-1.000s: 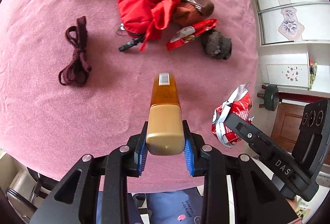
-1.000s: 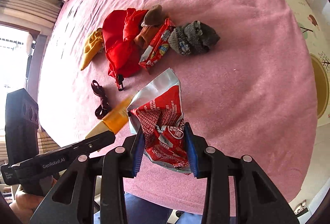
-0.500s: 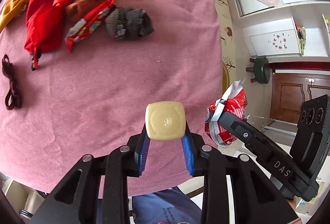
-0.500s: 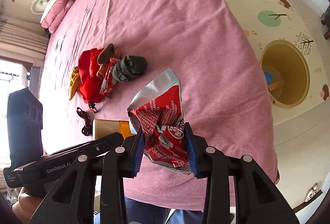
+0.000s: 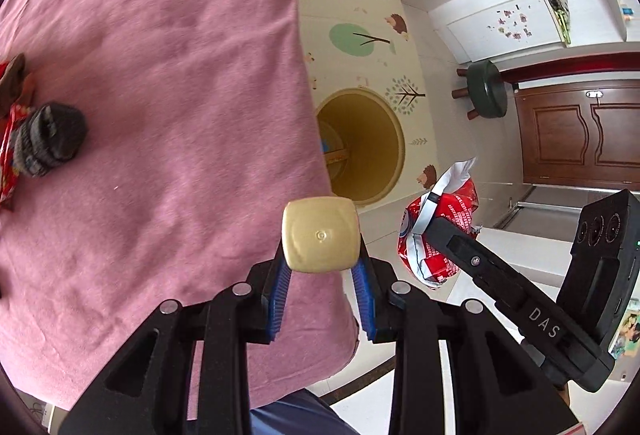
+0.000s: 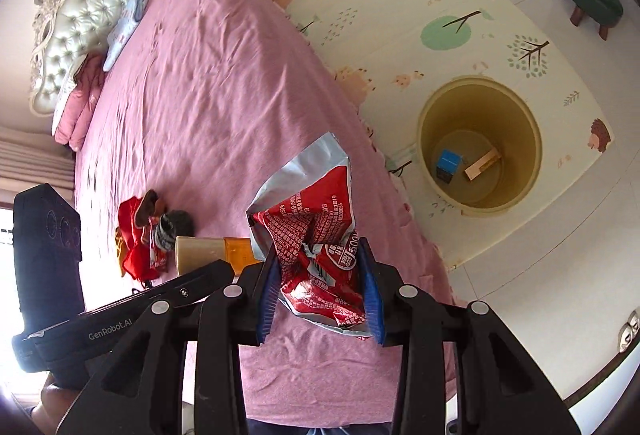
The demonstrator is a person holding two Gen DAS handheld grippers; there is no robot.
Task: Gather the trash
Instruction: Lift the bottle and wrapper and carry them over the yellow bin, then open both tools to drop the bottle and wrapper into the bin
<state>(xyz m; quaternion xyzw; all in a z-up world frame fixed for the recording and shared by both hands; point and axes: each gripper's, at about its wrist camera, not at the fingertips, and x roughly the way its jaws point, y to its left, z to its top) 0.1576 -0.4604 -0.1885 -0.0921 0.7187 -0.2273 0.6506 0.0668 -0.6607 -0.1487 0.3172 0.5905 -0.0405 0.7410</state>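
Observation:
My left gripper (image 5: 322, 299) is shut on an amber bottle with a tan cap (image 5: 319, 233), held over the bed's edge; the bottle also shows in the right wrist view (image 6: 214, 254). My right gripper (image 6: 320, 295) is shut on a crumpled red and silver snack bag (image 6: 312, 235), which also shows in the left wrist view (image 5: 438, 231). A round yellow trash bin (image 6: 480, 143) stands on the floor mat beside the bed, with a blue box and a wooden piece inside; it also shows in the left wrist view (image 5: 368, 143).
On the pink bed (image 6: 208, 83) lie a grey sock (image 5: 46, 141), a red snack wrapper (image 5: 8, 155) and red cloth (image 6: 132, 235). A green stool (image 6: 592, 1) stands on the floor at the far right. Pillows and a headboard (image 6: 76, 7) are at the bed's far end.
Both grippers have swung right, away from the clutter on the bed, toward the bed's edge. The yellow bin has come closer into both views. Both still hold their items.

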